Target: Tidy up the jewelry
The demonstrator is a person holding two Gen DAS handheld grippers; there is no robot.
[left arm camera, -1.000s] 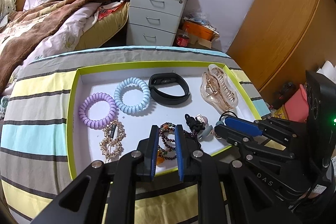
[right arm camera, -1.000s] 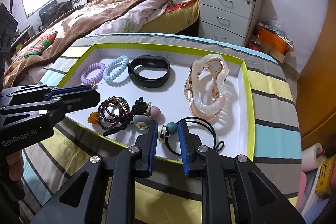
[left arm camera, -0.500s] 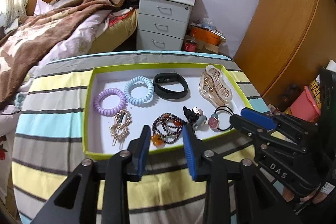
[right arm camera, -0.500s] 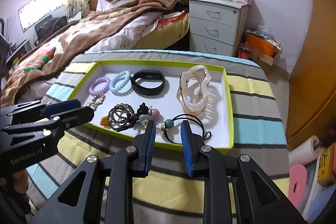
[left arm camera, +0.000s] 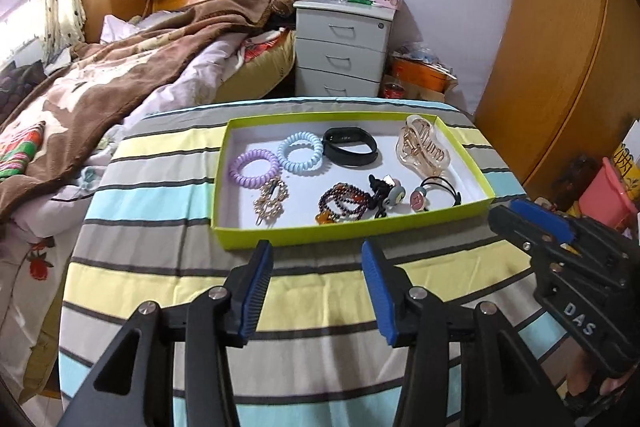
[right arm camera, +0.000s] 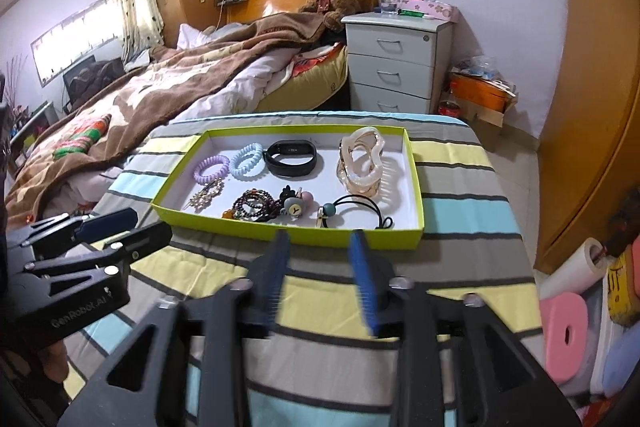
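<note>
Both grippers have withdrawn from the shallow lime-green cardboard tray (left arm camera: 352, 235) on the striped cloth. Left gripper (left arm camera: 316, 291) and right gripper (right arm camera: 320, 281) are opening, empty. Jewelry remains inside the tray.

Jewelry laid out in a lime-green tray (left arm camera: 280, 237)

Back row: purple coil tie (left arm camera: 253, 169), blue coil tie (left arm camera: 300, 152), black band (left arm camera: 350, 151), clear claw clip (left arm camera: 423, 146). Front row: gold hairpin (left arm camera: 271, 199), dark bead bracelet (left arm camera: 343, 202), charm ties (left arm camera: 386, 195), black elastic (left arm camera: 440, 191), all lying flat.
</note>
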